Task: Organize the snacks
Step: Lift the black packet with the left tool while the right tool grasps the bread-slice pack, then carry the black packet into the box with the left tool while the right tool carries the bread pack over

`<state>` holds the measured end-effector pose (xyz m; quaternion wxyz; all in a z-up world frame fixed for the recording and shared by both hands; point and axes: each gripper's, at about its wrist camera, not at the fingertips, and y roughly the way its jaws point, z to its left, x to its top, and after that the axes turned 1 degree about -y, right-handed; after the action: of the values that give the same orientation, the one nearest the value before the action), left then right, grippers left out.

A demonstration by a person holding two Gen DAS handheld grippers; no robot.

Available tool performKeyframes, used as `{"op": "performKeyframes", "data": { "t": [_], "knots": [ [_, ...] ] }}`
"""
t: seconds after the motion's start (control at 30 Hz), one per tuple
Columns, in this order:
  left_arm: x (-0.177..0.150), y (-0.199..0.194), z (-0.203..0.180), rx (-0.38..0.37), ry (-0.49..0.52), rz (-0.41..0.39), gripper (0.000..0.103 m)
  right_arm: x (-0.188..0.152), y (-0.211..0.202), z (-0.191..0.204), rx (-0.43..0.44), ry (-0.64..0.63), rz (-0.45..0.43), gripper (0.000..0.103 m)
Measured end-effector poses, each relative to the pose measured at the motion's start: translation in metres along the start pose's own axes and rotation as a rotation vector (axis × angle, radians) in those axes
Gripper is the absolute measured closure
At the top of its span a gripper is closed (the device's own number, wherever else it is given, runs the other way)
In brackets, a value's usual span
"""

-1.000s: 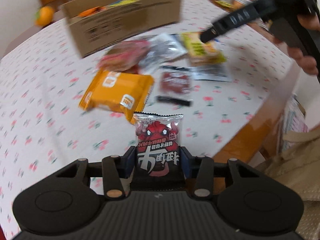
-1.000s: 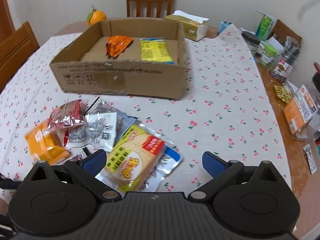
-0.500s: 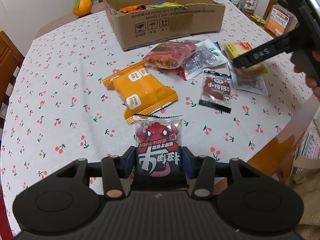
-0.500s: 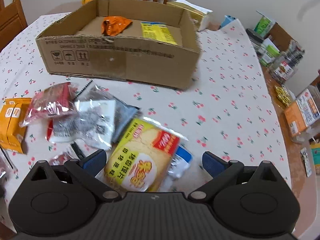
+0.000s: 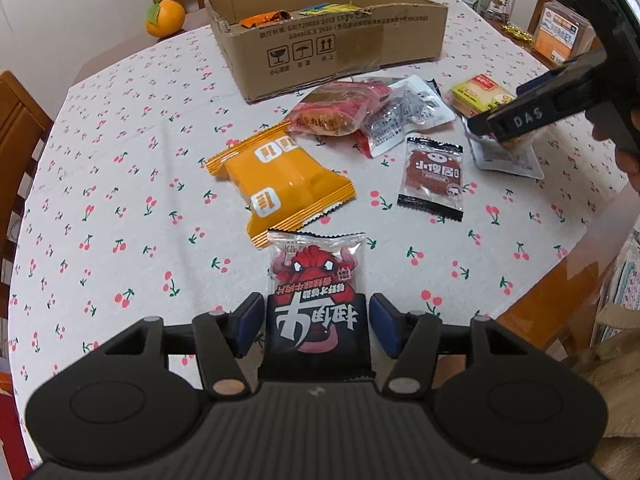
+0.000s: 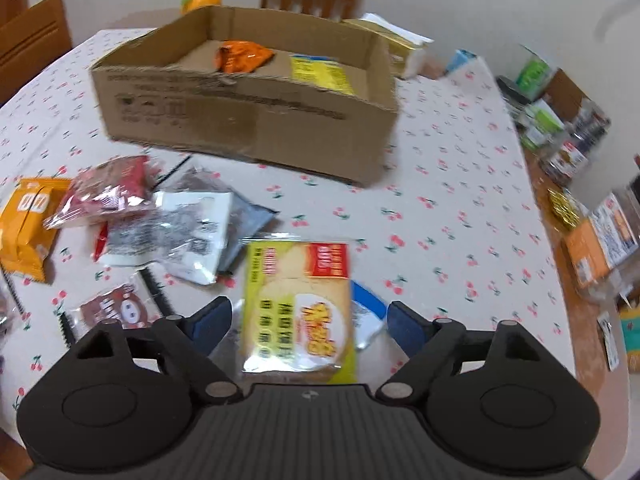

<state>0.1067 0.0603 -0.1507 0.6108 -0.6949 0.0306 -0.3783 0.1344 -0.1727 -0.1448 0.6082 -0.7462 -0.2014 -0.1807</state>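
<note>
Cardboard box [image 6: 248, 120] on cherry-print tablecloth [image 5: 120, 208], holding orange packet [image 6: 244, 55] and yellow packet [image 6: 320, 74]. Left gripper [image 5: 316, 322]: just opening, clear of red-and-black snack packet [image 5: 316, 280] between pads. Right gripper [image 6: 308, 322]: just closing, not yet touching yellow cracker pack [image 6: 298, 304] on table.

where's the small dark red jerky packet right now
In the left wrist view the jerky packet lies flat on the tablecloth, right of the orange packets.

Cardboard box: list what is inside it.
Inside the cardboard box lie an orange crumpled packet and a yellow packet. Its near wall hides the floor just behind it, so anything there is unseen.
</note>
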Motion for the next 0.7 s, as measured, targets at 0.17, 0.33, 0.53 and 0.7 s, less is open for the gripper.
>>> {"op": "performKeyframes", "data": {
  "t": [0.17, 0.33, 0.53, 0.7],
  "knots": [
    [0.0, 0.0, 0.001, -0.004, -0.017, 0.008, 0.051, 0.001, 0.006, 0.003, 0.017, -0.013, 0.019, 0.033],
    [0.001, -0.002, 0.001, -0.005, -0.027, 0.014, 0.058, 0.003, 0.005, -0.002, 0.037, -0.011, 0.021, 0.043],
    [0.006, -0.013, 0.003, -0.008, -0.026, 0.012, 0.058, 0.005, -0.008, -0.009, 0.061, -0.028, 0.006, 0.043],
    [0.016, -0.032, 0.004, -0.02, -0.005, 0.01, 0.058, 0.011, -0.027, -0.016, 0.078, -0.059, -0.013, 0.043]
  ]
}}
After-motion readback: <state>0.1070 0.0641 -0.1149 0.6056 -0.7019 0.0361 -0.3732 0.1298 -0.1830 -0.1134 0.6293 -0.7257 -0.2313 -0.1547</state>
